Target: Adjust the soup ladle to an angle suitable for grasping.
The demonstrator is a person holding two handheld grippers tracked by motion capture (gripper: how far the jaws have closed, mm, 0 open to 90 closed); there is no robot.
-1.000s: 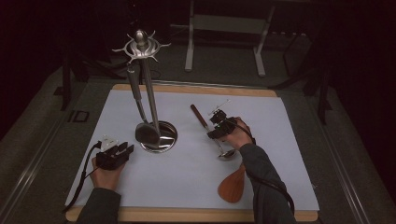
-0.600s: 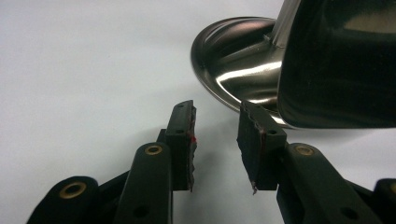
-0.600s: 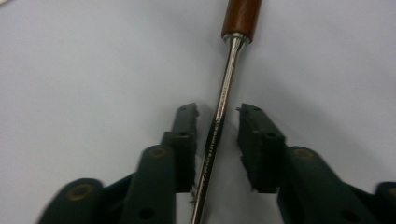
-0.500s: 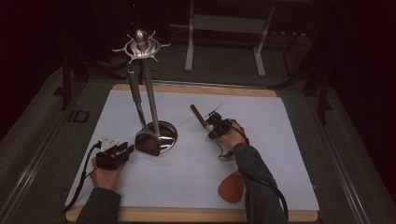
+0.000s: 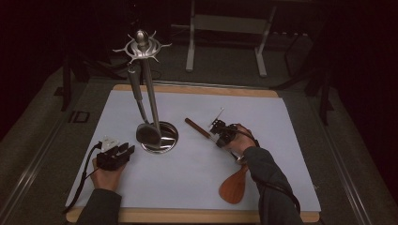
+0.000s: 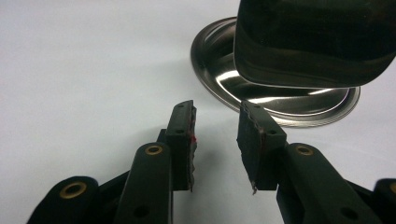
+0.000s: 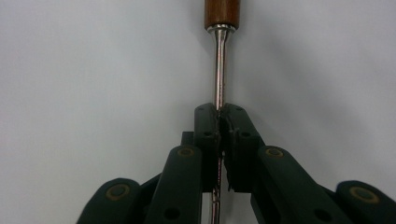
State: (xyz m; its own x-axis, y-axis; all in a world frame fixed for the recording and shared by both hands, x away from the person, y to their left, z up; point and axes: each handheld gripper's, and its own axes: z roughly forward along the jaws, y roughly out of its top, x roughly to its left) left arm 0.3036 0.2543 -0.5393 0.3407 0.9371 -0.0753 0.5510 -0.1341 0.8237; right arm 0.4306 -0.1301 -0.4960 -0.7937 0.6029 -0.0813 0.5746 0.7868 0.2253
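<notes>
Table (image 5: 47, 154) w/ dark grey top, big white mat (image 5: 263, 122) covering most of it, wood board edge showing along mat's far and near sides. Utensil stand (image 5: 143, 61) upright on mat's left half: steel post w/ spiky hook crown, round dished base (image 5: 164, 140); a ladle (image 5: 148, 133) hangs from crown, bowl low over the base. Wooden spatula (image 5: 233, 185) lies flat near mat's front edge, right of centre, by right forearm. Task item = spoon (image 5: 199, 129), lying flat on mat right of stand base, well apart from it; dark red-brown wood handle pointing far-left, thin shiny steel shank (image 7: 218, 65) running back toward the hand, bowl end mostly hidden under the hand. Right gripper (image 7: 219, 114) low over the spoon; jaws have just been closing, now pressed nearly together and pinching the steel shank just below the wood handle. Left gripper (image 6: 215, 135) rests on mat front-left of base, jaws spread w/ nothing between them, tips aimed at base rim and ladle bowl, near but apart. Open room: wide bare mat right of and beyond the spoon, also between the two hands; mat's right edge well clear. Stand post is nearest obstacle to spoon's left.
</notes>
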